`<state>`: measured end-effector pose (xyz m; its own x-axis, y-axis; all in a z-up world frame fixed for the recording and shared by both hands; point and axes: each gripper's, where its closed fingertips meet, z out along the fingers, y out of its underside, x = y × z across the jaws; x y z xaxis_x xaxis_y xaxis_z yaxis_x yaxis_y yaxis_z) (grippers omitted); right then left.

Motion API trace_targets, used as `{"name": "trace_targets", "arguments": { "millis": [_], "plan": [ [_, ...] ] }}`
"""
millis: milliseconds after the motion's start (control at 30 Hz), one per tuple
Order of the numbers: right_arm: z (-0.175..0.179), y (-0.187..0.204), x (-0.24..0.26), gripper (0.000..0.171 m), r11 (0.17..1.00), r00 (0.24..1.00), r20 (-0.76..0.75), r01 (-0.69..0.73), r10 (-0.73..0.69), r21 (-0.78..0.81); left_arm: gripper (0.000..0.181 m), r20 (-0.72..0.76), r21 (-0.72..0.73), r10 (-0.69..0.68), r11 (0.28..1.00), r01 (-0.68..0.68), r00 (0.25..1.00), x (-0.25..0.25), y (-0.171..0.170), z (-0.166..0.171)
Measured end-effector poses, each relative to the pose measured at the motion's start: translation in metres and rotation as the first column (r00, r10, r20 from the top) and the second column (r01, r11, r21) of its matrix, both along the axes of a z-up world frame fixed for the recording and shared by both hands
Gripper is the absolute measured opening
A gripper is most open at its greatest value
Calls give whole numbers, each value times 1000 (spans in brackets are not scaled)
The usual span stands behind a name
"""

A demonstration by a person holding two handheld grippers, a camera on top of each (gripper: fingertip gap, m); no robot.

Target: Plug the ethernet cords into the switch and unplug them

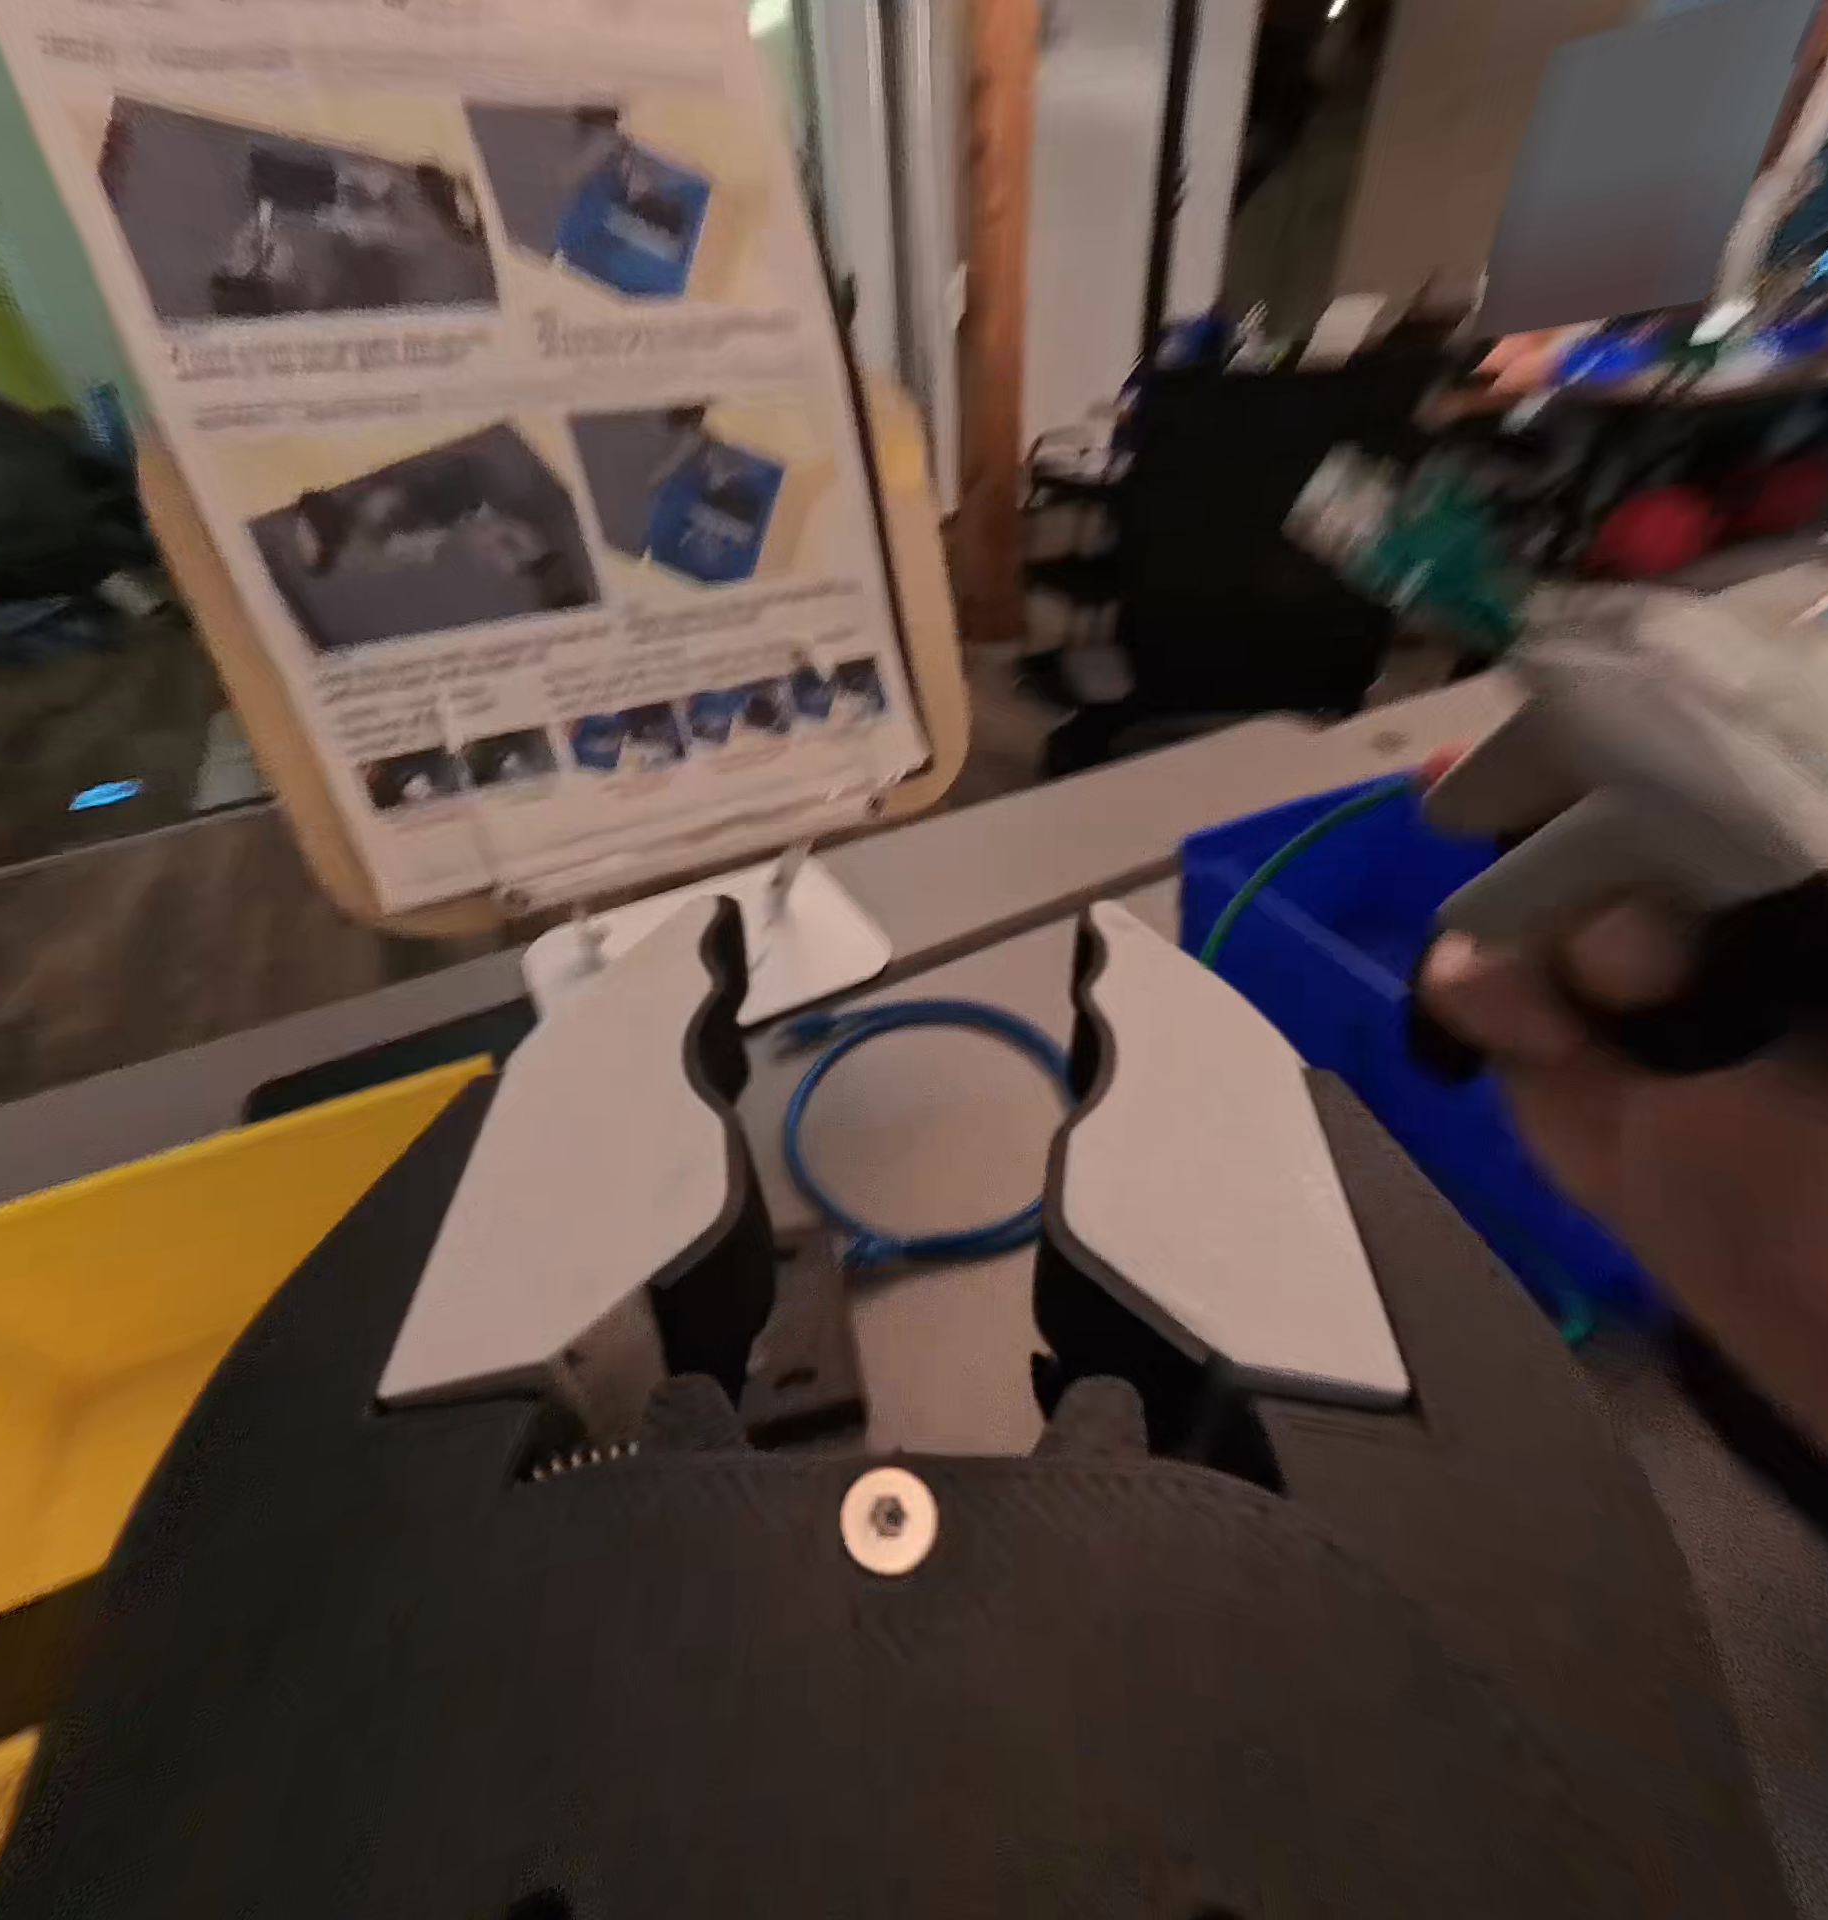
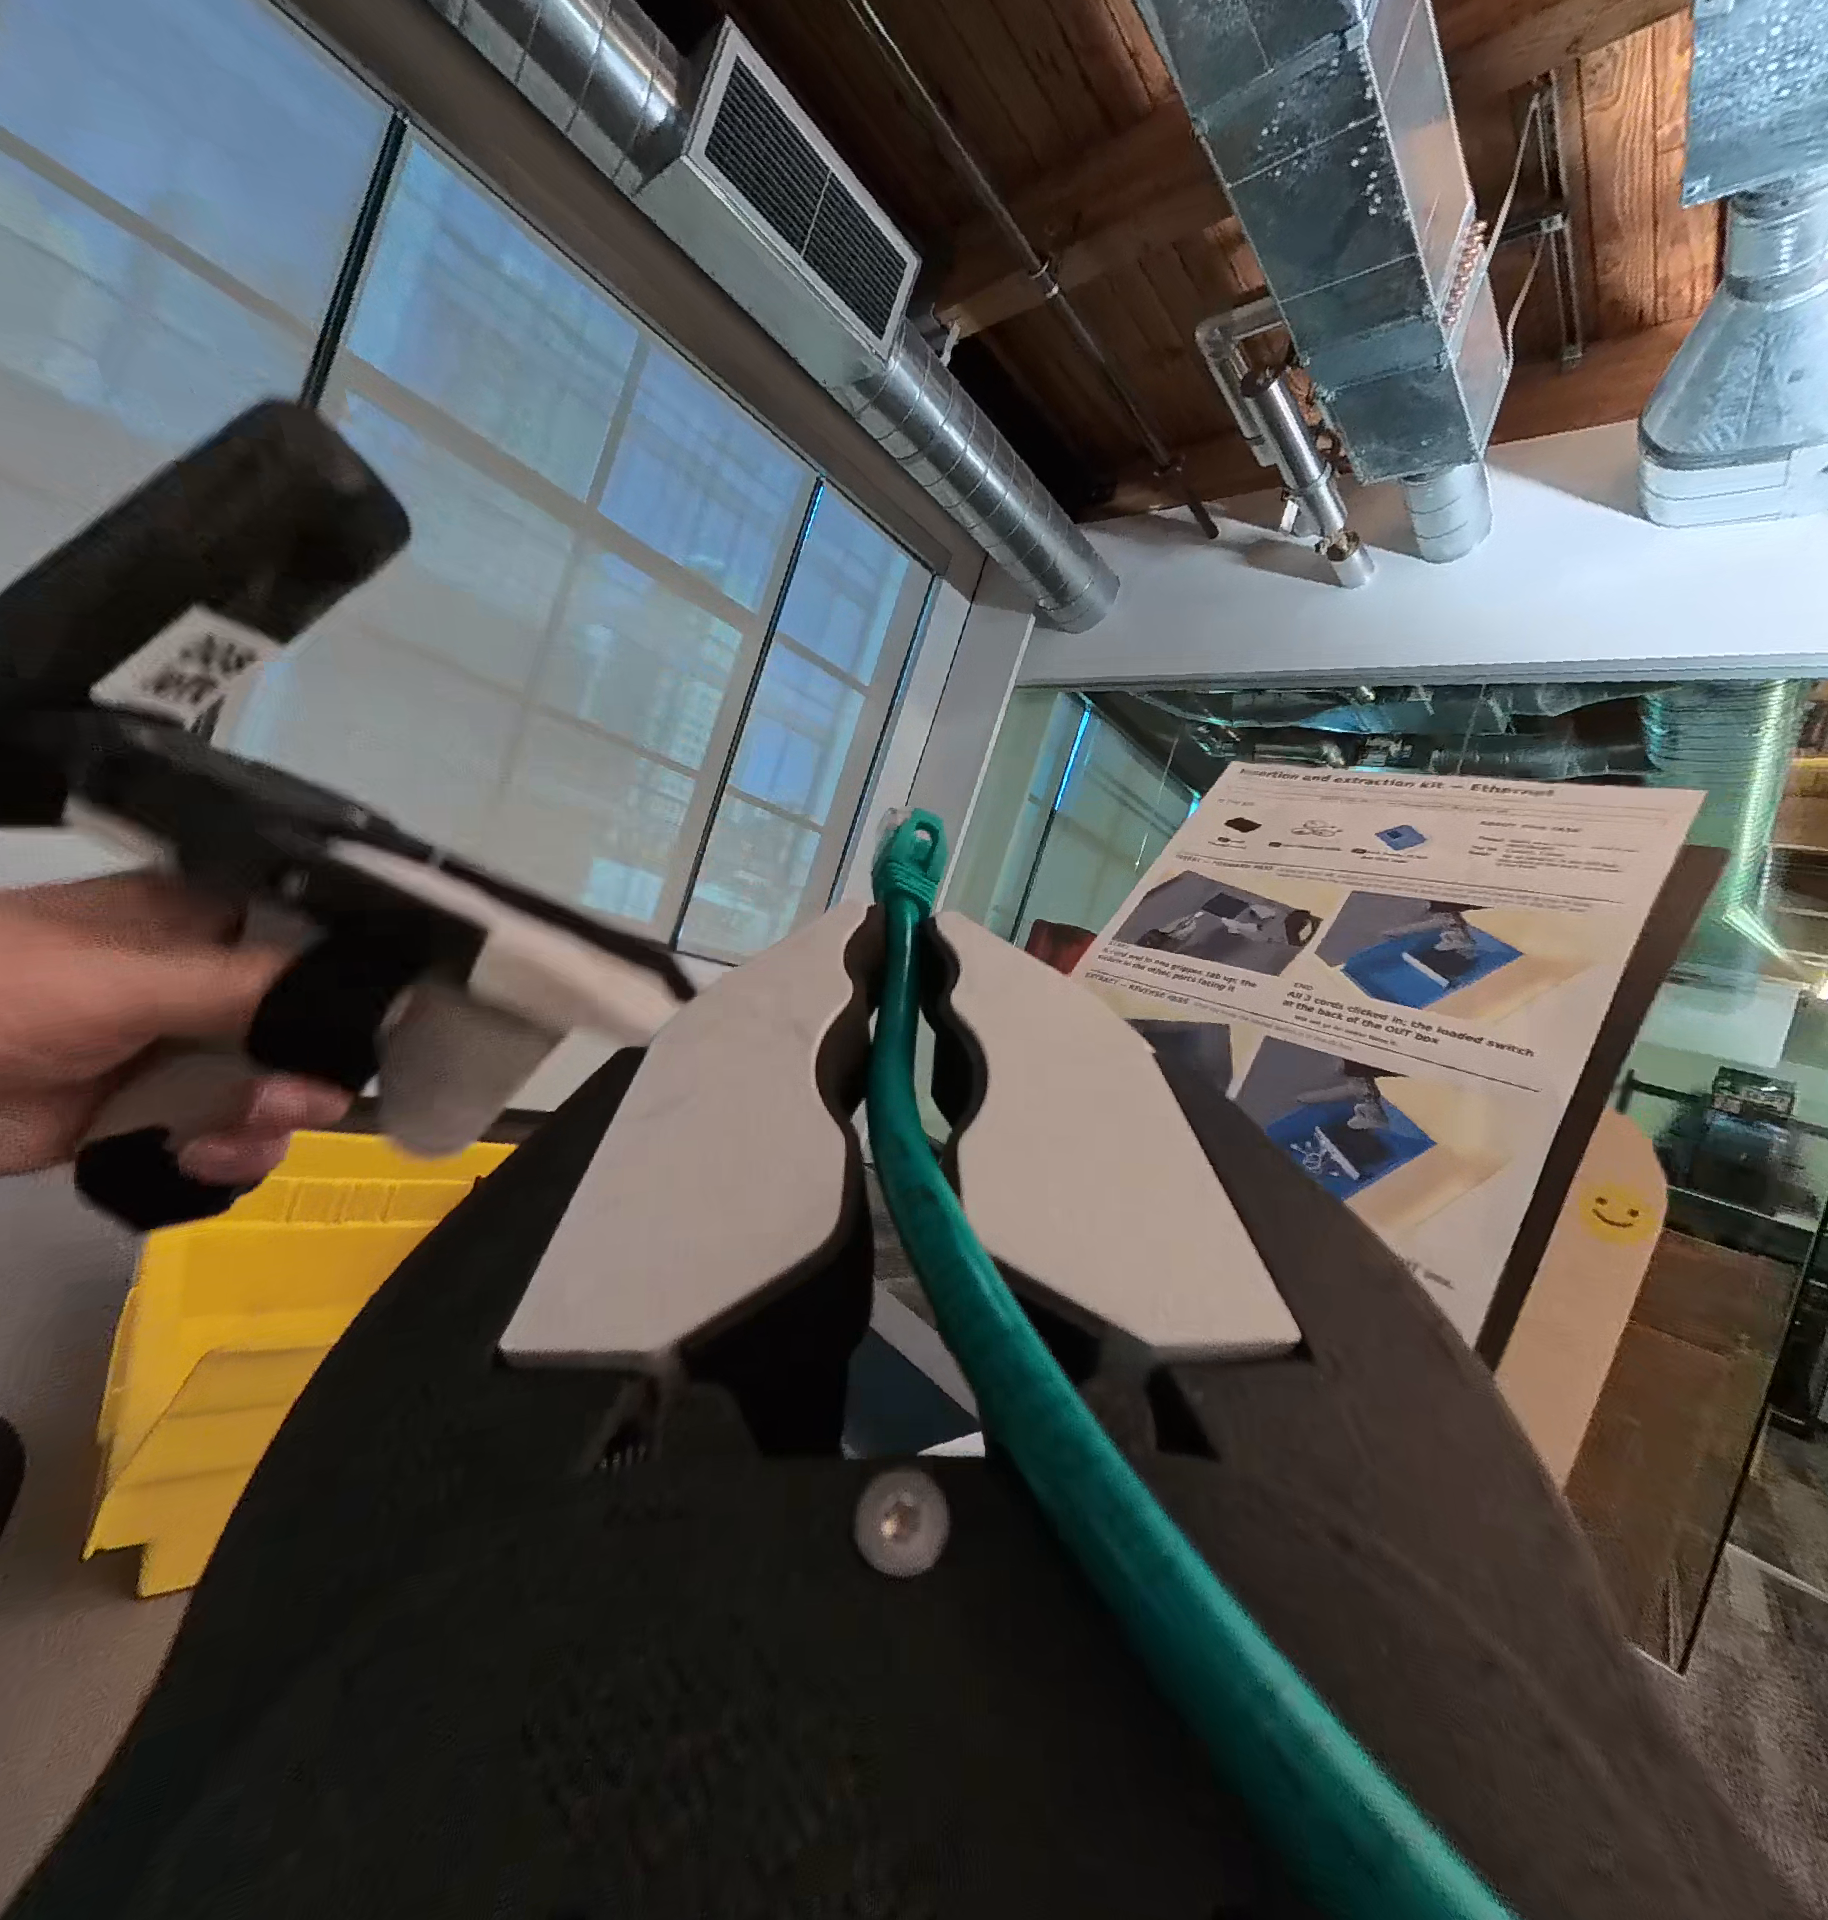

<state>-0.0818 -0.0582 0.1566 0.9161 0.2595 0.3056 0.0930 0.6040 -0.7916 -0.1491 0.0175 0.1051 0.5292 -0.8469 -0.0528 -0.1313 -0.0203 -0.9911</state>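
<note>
Right gripper (image 2: 902,935) is clamped on the green cord (image 2: 915,1132) — its plug juts past the tips at 12 o'clock. Left gripper (image 1: 899,935) gapes wide, empty, over the coiled blue cord (image 1: 925,1122) on the table (image 1: 993,842); blue bin (image 1: 1336,935) at 3 o'clock.

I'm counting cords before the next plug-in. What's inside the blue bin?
A thin green cord arcs out over the blue bin toward the right gripper. The bin's near wall and the person's hand cover its floor, so any other contents stay hidden.
</note>
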Motion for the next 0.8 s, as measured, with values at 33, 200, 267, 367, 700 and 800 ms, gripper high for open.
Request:
{"name": "trace_targets", "arguments": {
  "millis": [33, 200, 267, 367, 700, 800],
  "plan": [
    [3, -1, 3, 7, 1000, 1000, -6, 1, -1, 4, 68, -56, -16, 30, 999, -31, 998, -1, 4, -18],
    [13, -9, 10, 7, 999, 999, -31, -18, 19, 30, 57, -97, -13, 128, 991, -130, 987, 4, 15, -119],
    [13, -10, 9, 7, 999, 999, -28, -25, 25, 31, 72, -202, 58, 211, 977, -204, 956, 2, 28, -152],
    [13, -10, 8, 7, 999, 999, -25, -32, 33, 26, 77, -314, 47, 253, 967, -252, 915, 1, 49, -189],
    [11, -6, 5, 7, 999, 999, -20, -50, 50, -1, 84, -526, -189, 196, 922, -338, 828, -5, 68, -256],
    [9, -4, 5, 7, 999, 999, -20, -49, 48, -10, 84, -517, -289, 142, 899, -328, 844, -4, 69, -263]
  ]
}}
